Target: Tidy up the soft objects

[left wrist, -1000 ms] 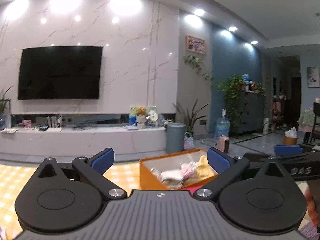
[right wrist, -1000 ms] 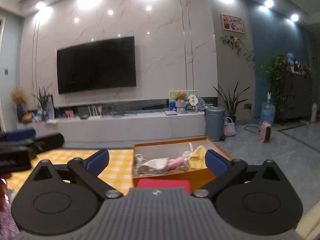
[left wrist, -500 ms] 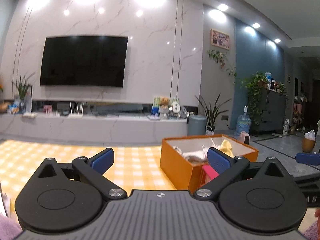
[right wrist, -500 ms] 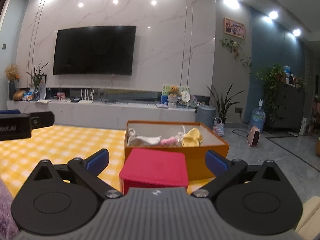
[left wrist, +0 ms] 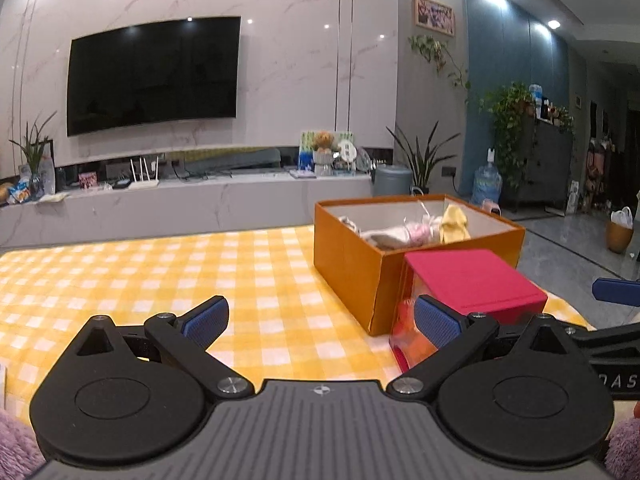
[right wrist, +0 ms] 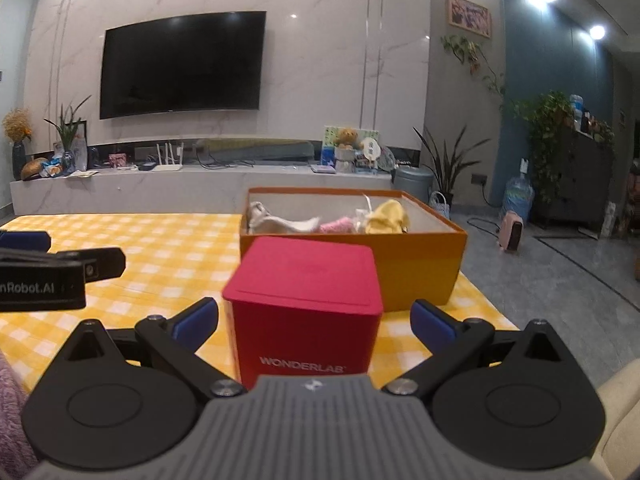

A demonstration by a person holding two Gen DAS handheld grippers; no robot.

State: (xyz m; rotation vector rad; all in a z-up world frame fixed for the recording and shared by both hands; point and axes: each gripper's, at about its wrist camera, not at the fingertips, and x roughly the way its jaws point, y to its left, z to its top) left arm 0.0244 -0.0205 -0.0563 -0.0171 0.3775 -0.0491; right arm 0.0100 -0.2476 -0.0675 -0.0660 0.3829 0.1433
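An open orange box stands on the yellow checked tablecloth and holds white, pink and yellow soft items. It also shows in the right wrist view, with the soft items inside. A red box with a lid stands in front of it, and shows in the left wrist view. My left gripper is open and empty over the cloth, left of the boxes. My right gripper is open, its fingers either side of the red box without touching it.
A long white TV bench with a wall TV lies beyond the table. A grey bin, plants and a water jug stand on the floor at right. The table's right edge runs beside the orange box.
Both grippers have tilted down and drawn back, so the tablecloth and the red box have come into full view. Both stay open.
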